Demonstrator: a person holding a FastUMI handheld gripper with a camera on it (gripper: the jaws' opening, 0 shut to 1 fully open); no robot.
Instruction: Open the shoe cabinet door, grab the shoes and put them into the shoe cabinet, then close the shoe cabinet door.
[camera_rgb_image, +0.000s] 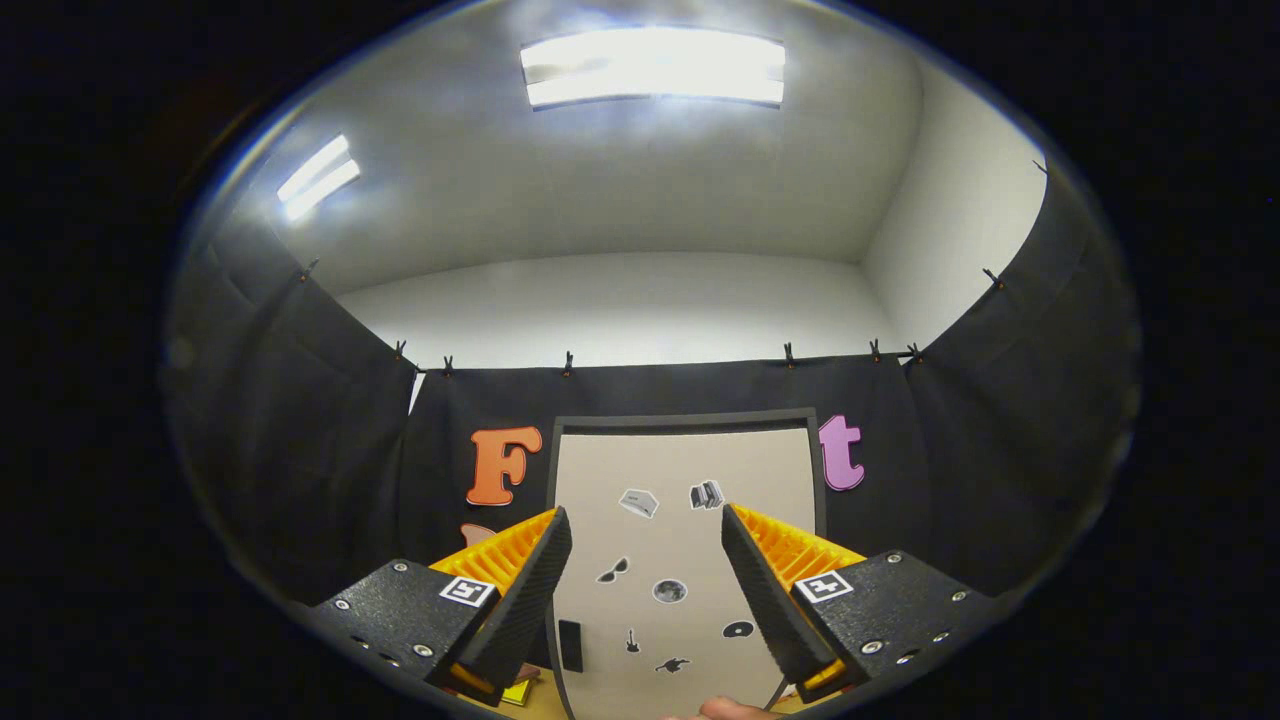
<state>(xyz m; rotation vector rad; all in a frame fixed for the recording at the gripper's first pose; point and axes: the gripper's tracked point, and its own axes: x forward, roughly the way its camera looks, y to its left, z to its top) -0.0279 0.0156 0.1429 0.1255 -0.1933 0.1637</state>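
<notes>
The shoe cabinet (685, 470) stands straight ahead against the black cloth wall, its pale door shut and dotted with small stickers. A small dark handle (570, 645) sits low on the door's left side, just beside my left finger. My gripper (646, 525) is open, tilted upward, with the door showing in the gap between the fingers and nothing held. The fingers are some way short of the door. A bit of a person's hand (725, 710) shows below the door, between the fingers.
Black cloth walls (300, 450) close in on the left, back and right of the cabinet. A strip of tan floor or tabletop (545, 700) with a small yellow item (517, 692) lies by the left finger. White walls and ceiling lights are above.
</notes>
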